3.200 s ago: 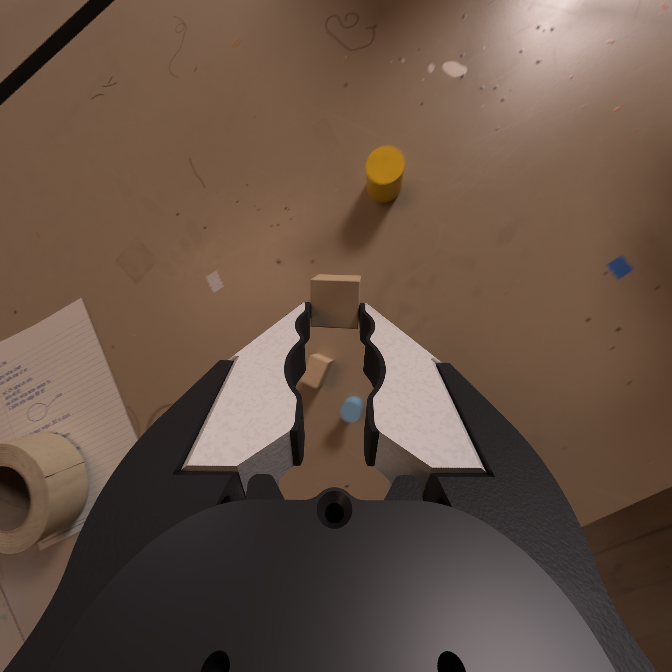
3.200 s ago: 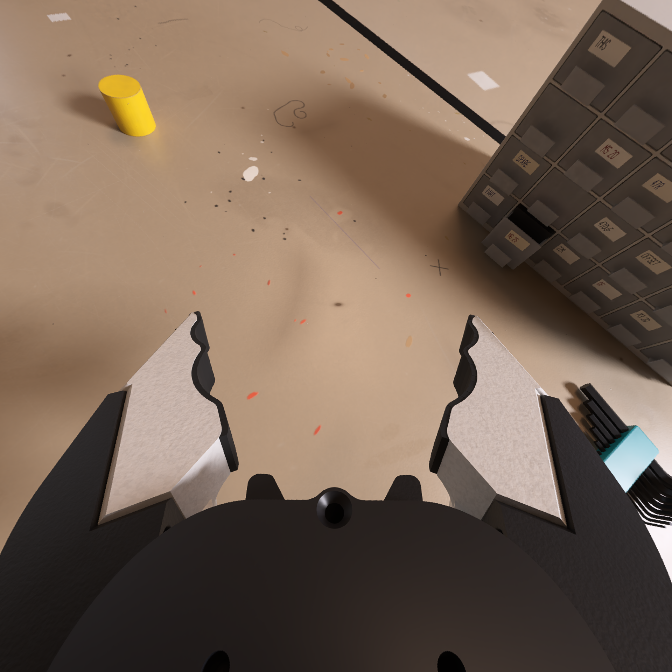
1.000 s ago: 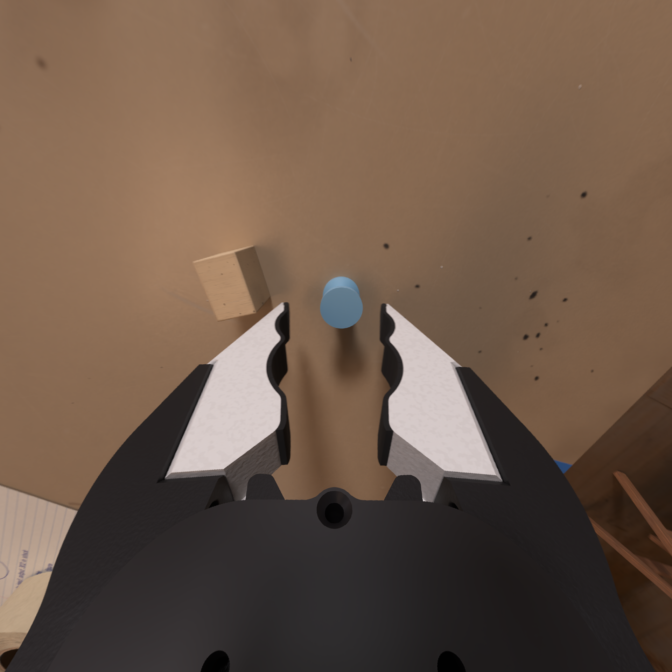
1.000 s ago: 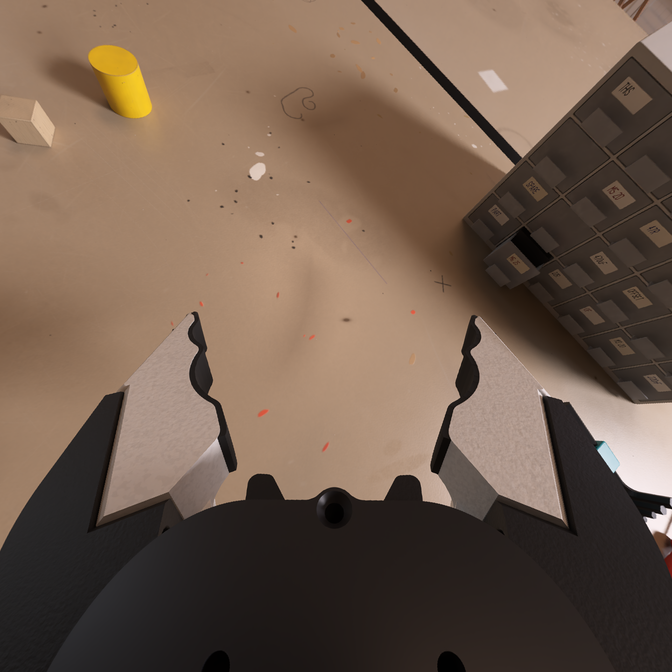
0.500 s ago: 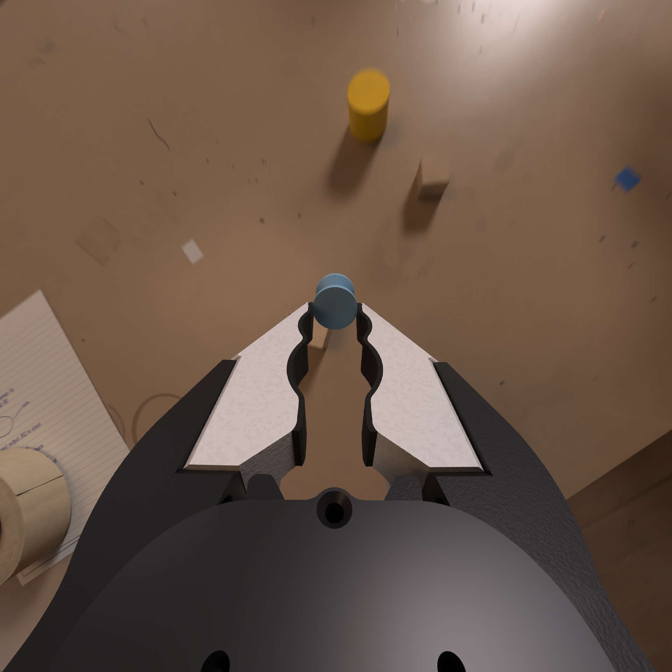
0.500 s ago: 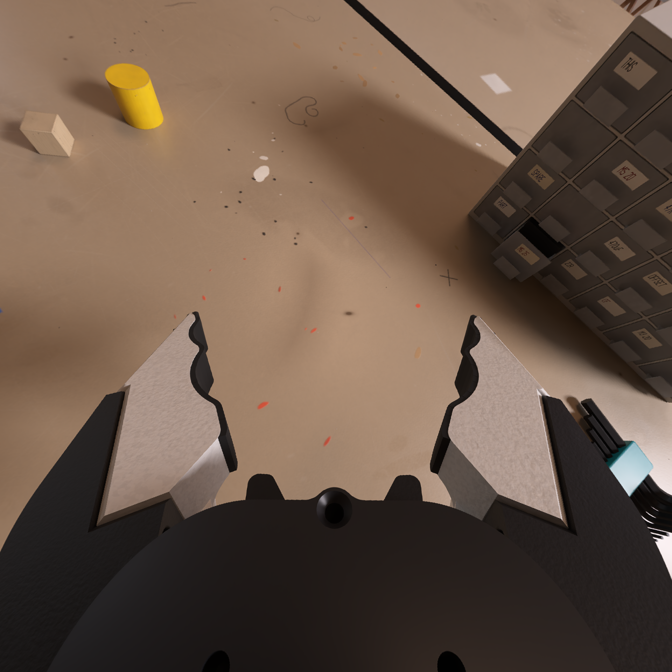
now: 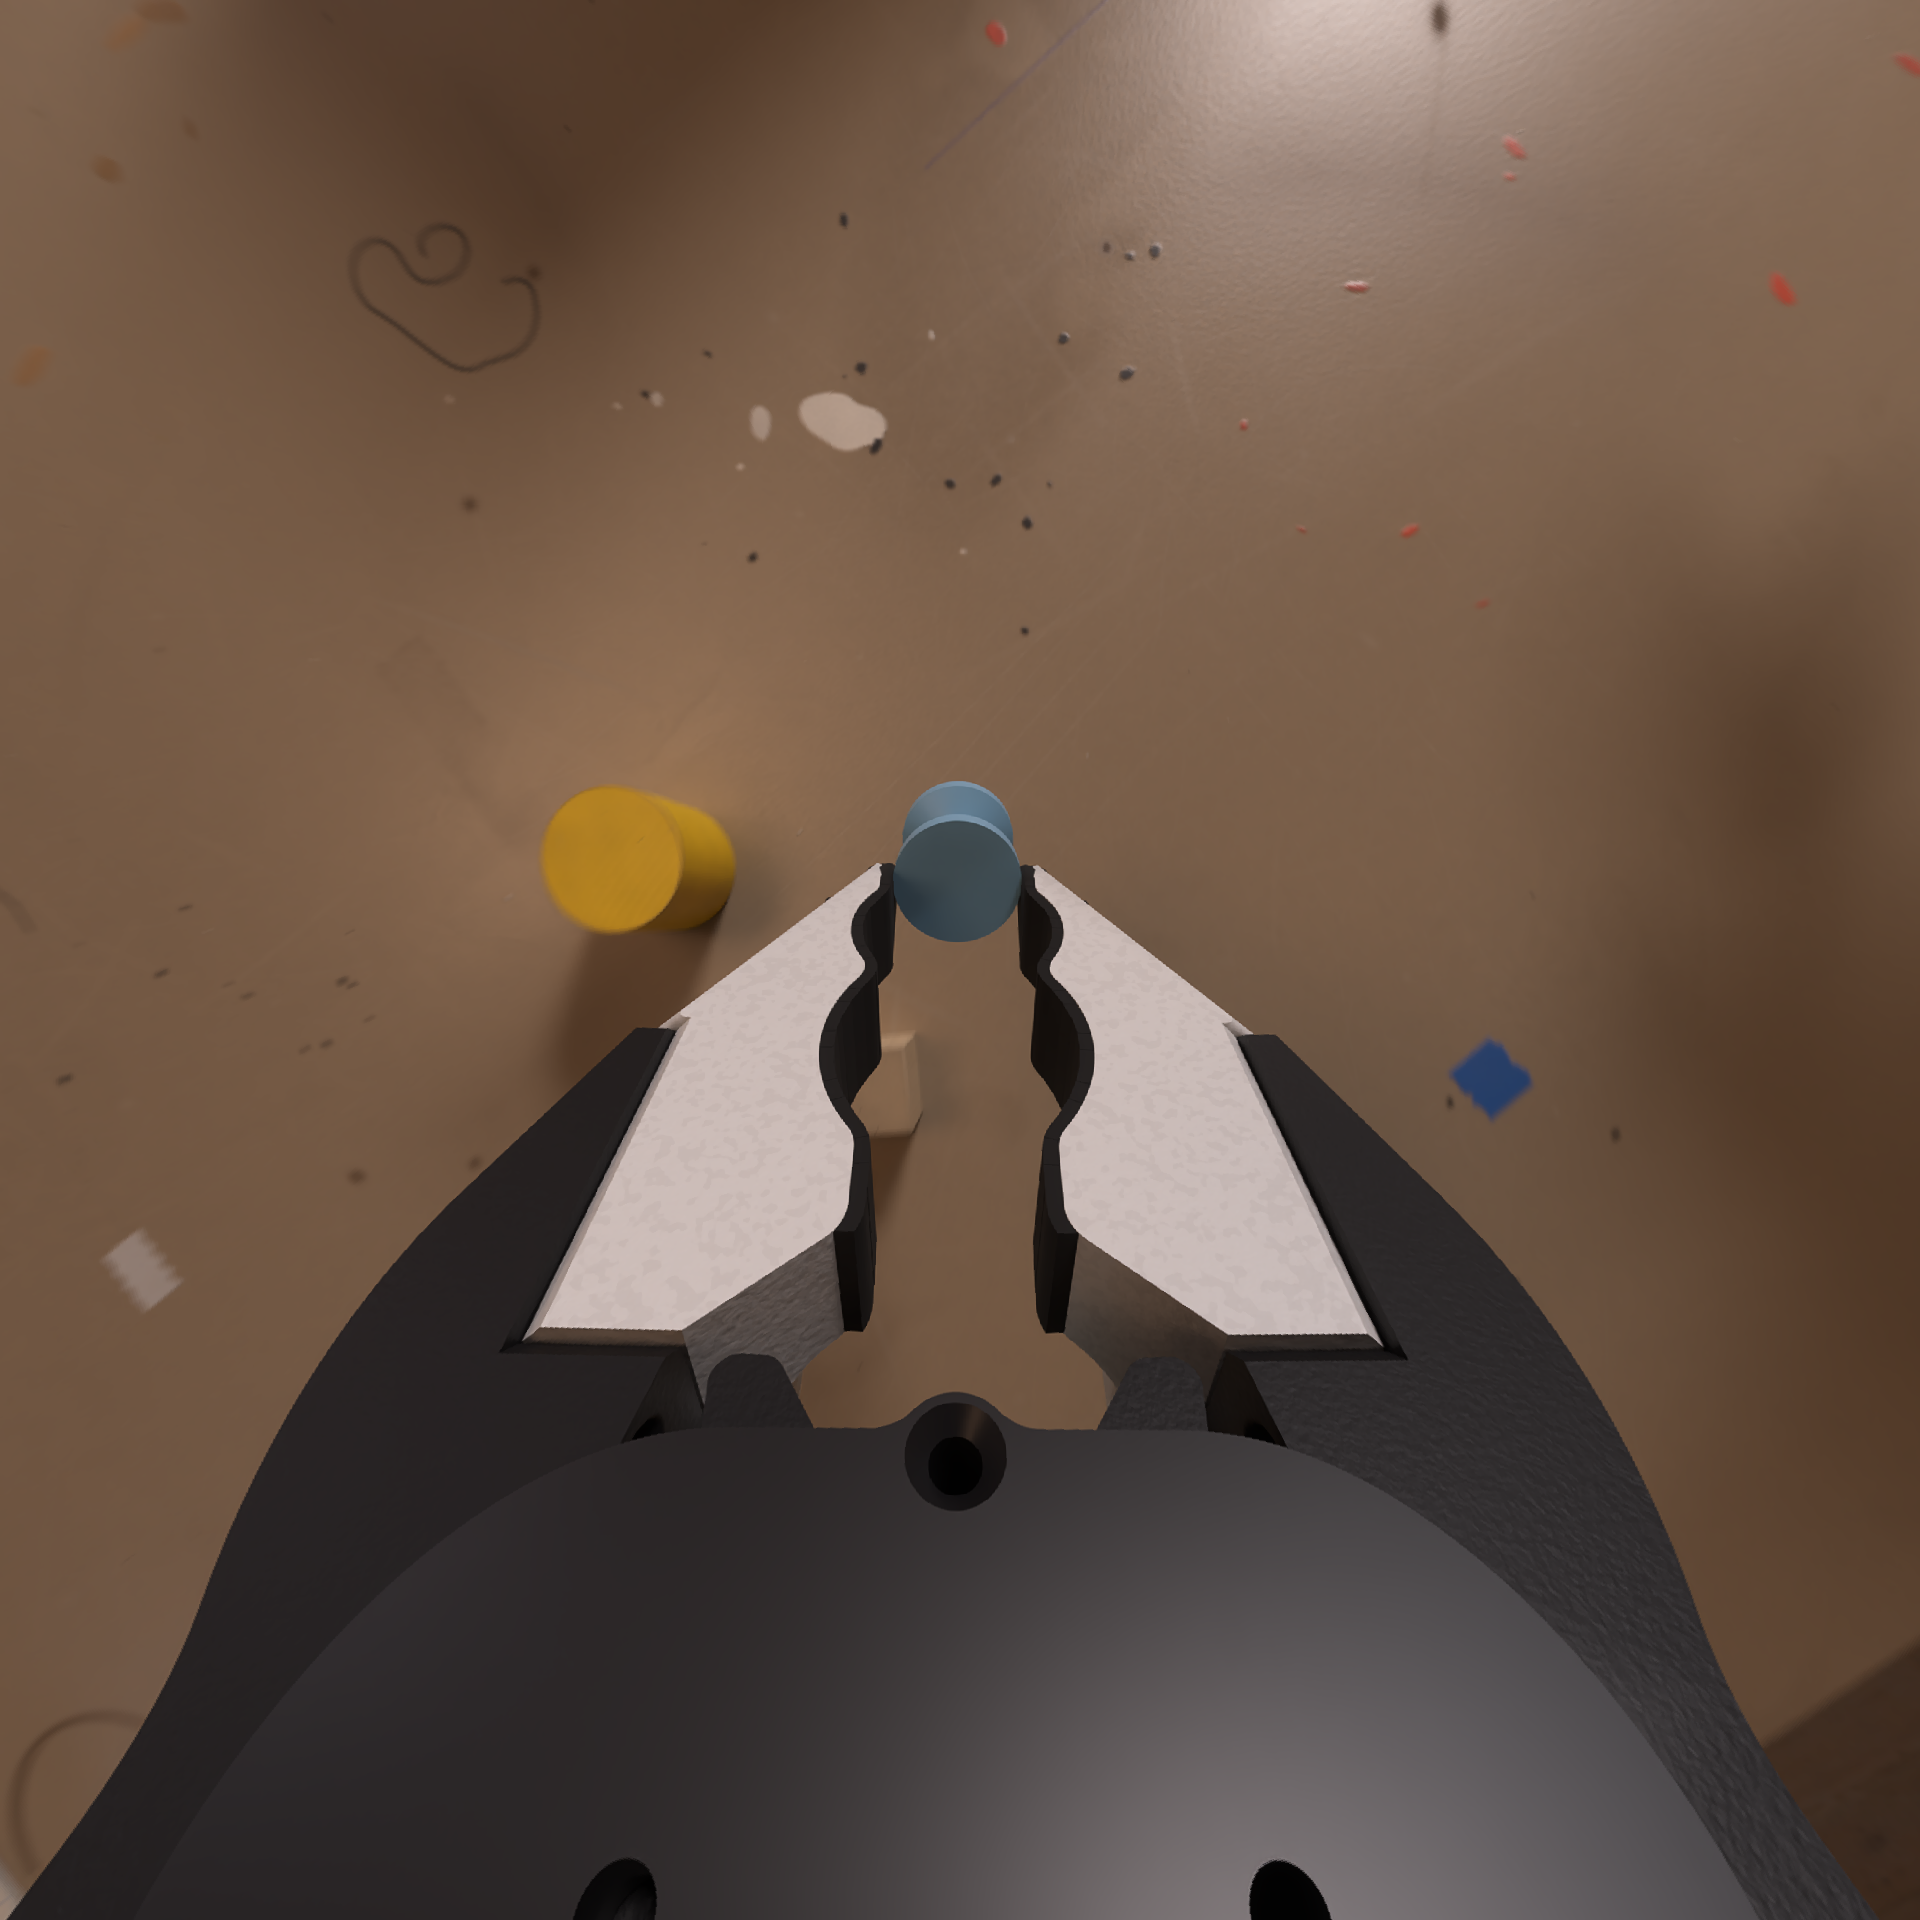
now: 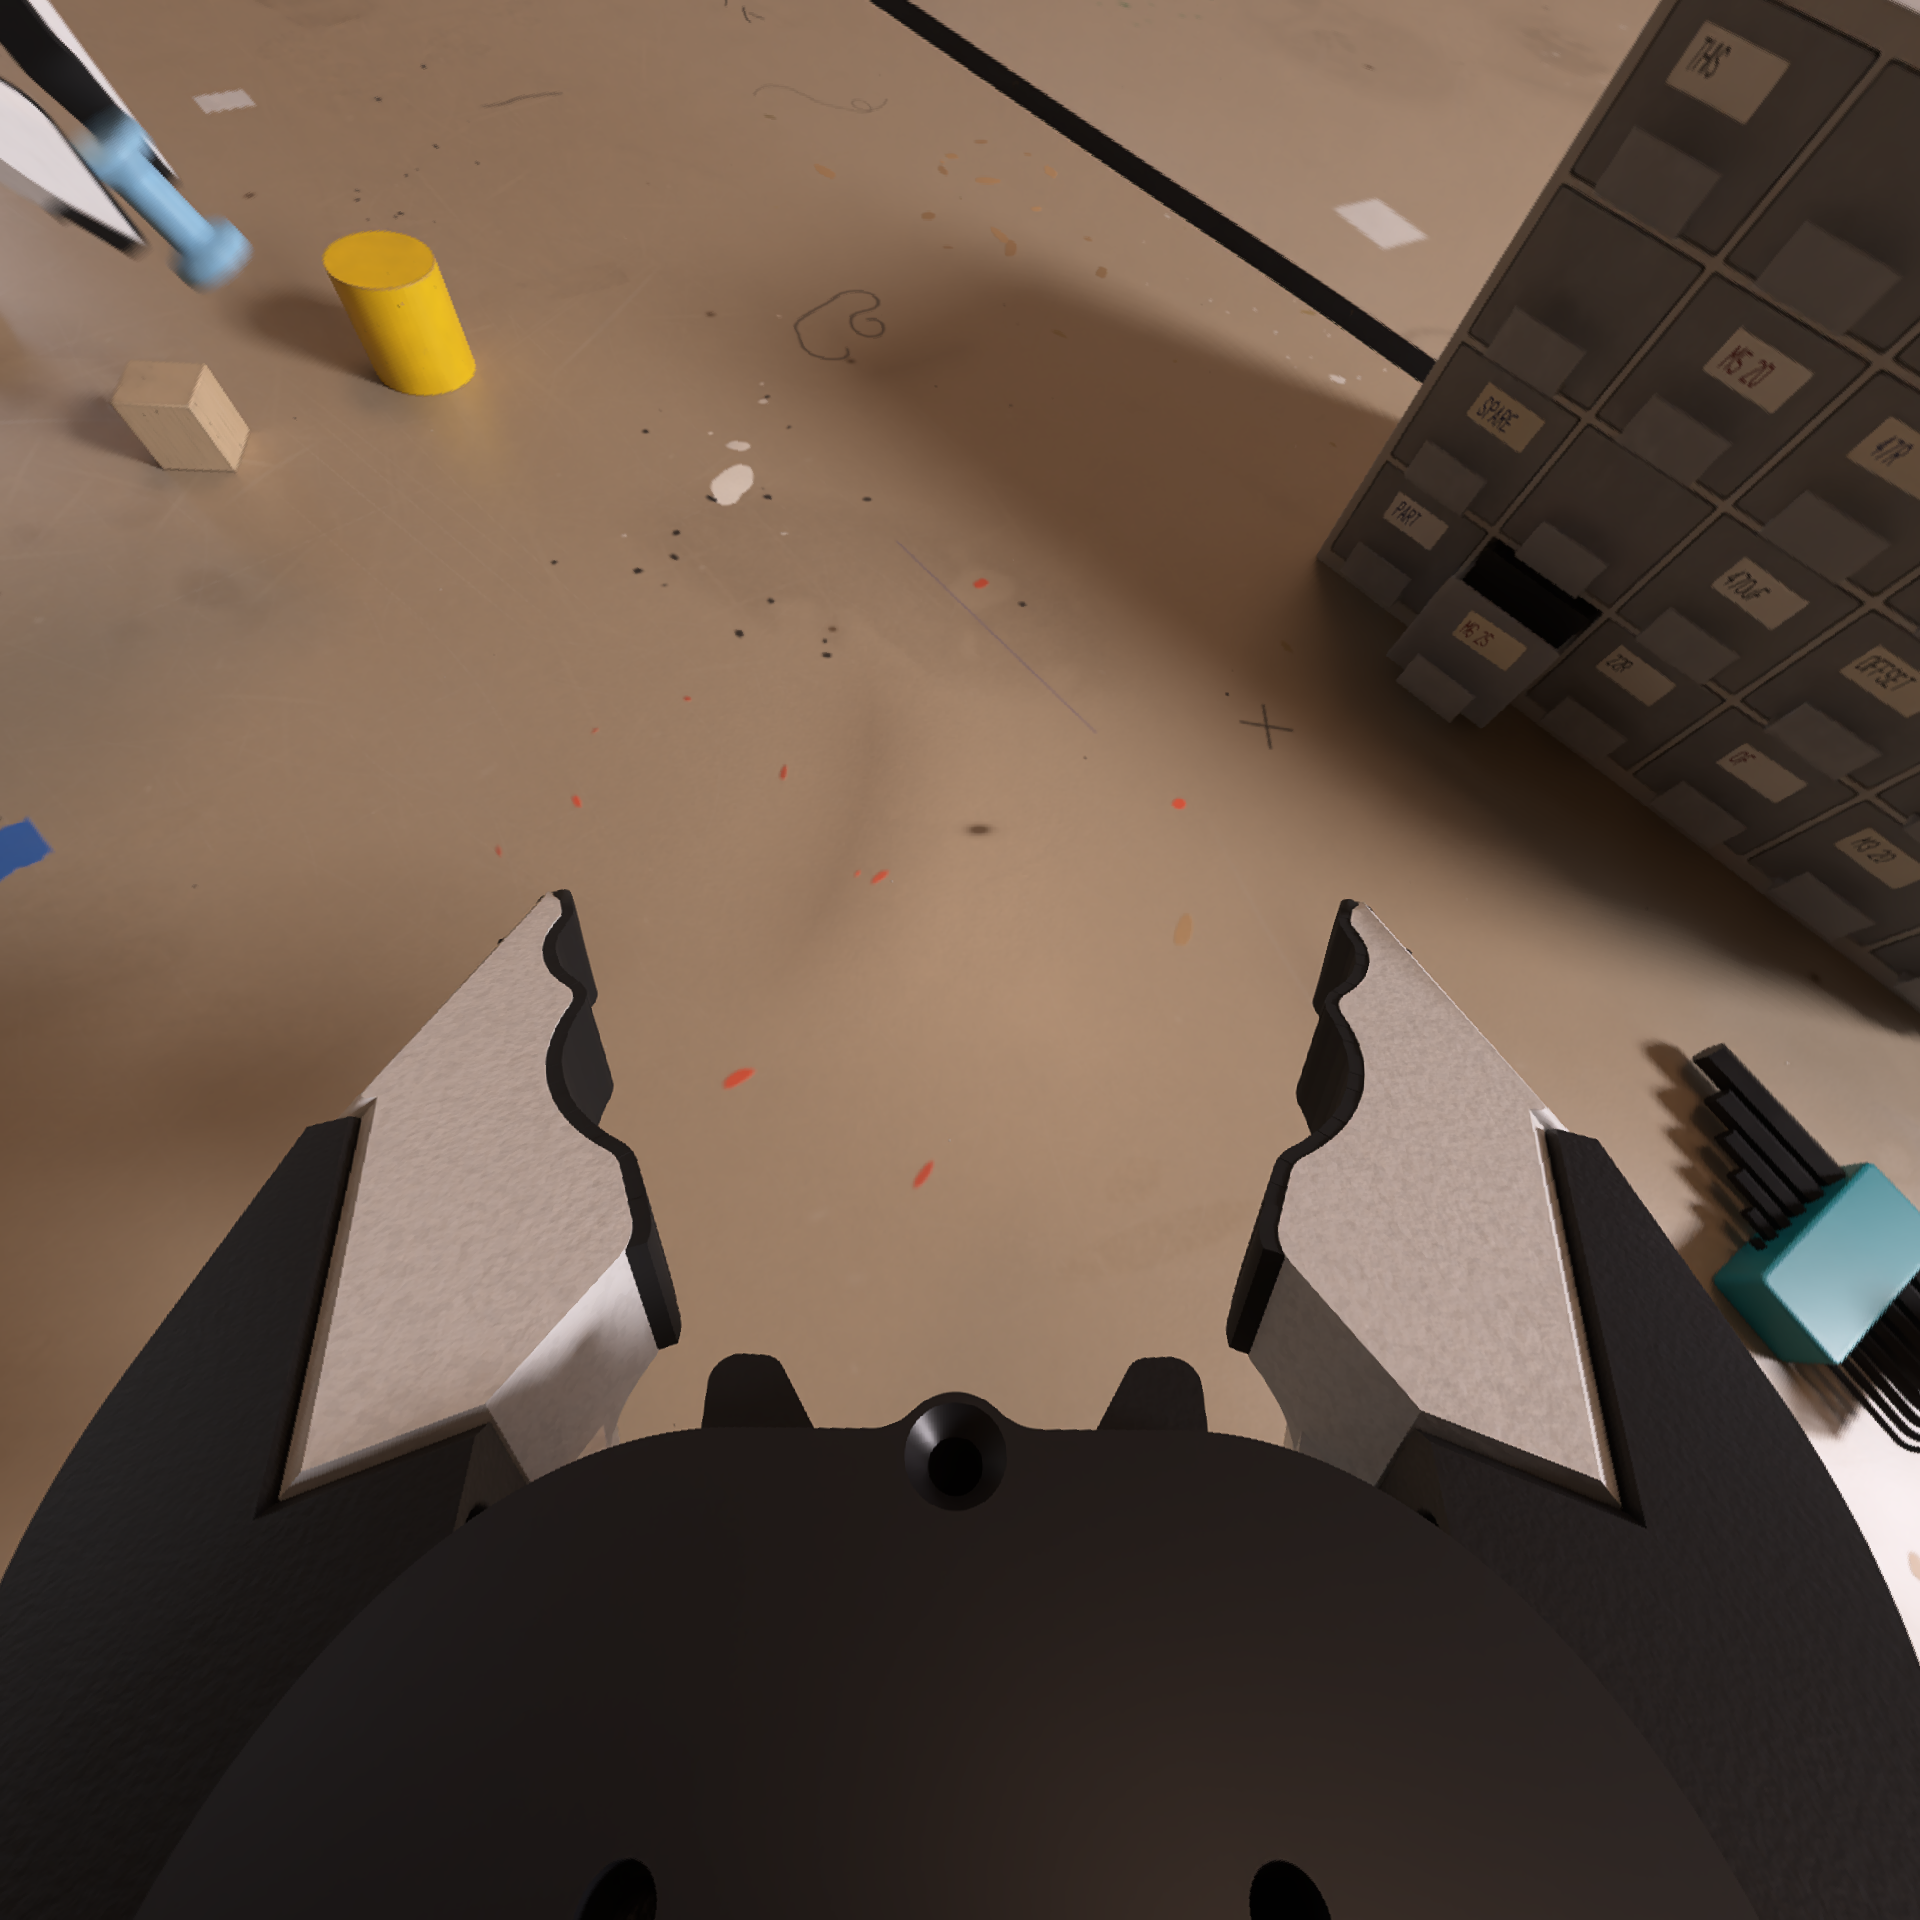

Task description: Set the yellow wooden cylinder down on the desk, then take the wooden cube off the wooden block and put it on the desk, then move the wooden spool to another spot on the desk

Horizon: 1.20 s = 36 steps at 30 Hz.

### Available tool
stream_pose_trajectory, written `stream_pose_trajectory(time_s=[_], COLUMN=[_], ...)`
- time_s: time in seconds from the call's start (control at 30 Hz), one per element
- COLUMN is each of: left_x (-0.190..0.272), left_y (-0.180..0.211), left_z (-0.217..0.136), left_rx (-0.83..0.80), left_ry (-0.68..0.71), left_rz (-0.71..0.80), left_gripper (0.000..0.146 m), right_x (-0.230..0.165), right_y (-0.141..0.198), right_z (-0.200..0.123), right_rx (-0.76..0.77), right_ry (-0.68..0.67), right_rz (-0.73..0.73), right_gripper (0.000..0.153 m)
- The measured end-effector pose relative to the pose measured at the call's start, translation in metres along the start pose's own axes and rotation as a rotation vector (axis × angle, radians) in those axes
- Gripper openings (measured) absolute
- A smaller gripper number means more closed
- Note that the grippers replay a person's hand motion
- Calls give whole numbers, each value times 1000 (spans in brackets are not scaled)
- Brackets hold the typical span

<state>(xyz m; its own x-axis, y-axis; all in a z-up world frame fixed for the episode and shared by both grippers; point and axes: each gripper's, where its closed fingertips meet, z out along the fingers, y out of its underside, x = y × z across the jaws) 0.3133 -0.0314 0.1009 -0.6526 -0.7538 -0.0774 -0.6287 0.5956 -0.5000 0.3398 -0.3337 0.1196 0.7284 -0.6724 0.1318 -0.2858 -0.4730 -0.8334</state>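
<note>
Spool [image 7: 956,878], blue, is pinched at the fingertips of the left gripper [image 7: 956,894], above the desk [image 7: 1351,727], near the yellow cylinder [image 7: 634,860] and cube [image 8: 185,418]; right gripper [image 8: 956,904] spread wide, holding nothing.

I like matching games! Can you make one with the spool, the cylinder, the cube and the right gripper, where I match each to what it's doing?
Things:
1. spool
2. cylinder
3. cube
4. right gripper

States:
A. open, holding nothing
B. held up off the desk between the left gripper's fingers
C. pale wood, sitting on the desk
D. yellow, standing on end on the desk

Pairs: 1-B, 2-D, 3-C, 4-A
</note>
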Motion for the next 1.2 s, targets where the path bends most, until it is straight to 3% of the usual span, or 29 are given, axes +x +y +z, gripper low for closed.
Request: stream_pose_trajectory(time_s=[0.23, 0.7, 0.77, 0.83, 0.97, 1.13, 1.2], left_x=[9, 11, 12, 11, 2, -16, -25], left_y=[9, 14, 11, 5, -13, -27, -24], left_z=[62, 88, 88, 84, 60, 10, -4], left_rx=[-98, -124, -71, 12, 252, 659, 750], left_ry=[23, 57, 51, 38, -54, -195, -259], left_rz=[-46, -52, -66, -86, -88, -138, -154], left_gripper=[23, 23, 30, 53, 80, 80, 77], right_x=[9, 9, 7, 4, -3, -11, -15], right_y=[13, 21, 20, 18, 15, 12, 11], right_z=[-4, 1, 1, 1, 2, 6, 9], right_rx=[-2, -6, -2, 6, 17, 22, 22], right_ry=[-1, -21, -21, -24, -28, -34, -40], right_rz=[21, 34, 29, 28, 21, 26, 26], right_gripper=[137, 136, 137, 137, 137, 138, 138])
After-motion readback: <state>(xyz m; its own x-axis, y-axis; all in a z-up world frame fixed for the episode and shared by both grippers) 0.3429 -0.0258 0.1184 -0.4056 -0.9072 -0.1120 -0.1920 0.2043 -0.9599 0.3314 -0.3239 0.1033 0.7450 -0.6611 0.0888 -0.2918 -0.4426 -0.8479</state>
